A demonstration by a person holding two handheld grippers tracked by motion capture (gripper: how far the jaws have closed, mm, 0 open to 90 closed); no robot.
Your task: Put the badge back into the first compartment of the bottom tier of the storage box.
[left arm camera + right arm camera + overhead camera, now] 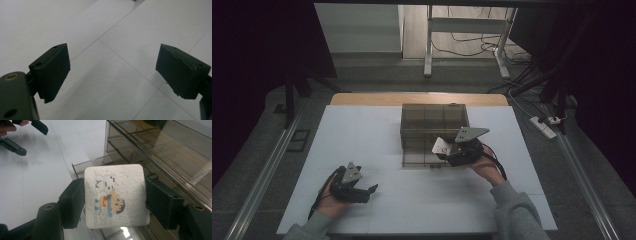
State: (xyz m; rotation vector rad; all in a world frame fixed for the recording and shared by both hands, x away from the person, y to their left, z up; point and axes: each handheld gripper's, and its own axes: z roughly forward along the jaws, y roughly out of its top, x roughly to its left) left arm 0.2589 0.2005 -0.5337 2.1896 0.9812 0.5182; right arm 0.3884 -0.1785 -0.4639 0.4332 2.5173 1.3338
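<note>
1 hand-held gripper (113, 202) clamping white pad (115, 195).

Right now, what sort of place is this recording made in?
Probably a lab or recording studio rather than a home. A white table stands between black curtains, with a power strip and loose cables on the floor behind. On it sits a clear drawer organizer.

The white table (362, 135) lies open across the frame's left and bottom, while the smoky clear drawer box (434, 125) blocks the centre, its pulled-out drawer (417, 159) jutting toward the bottom.
</note>
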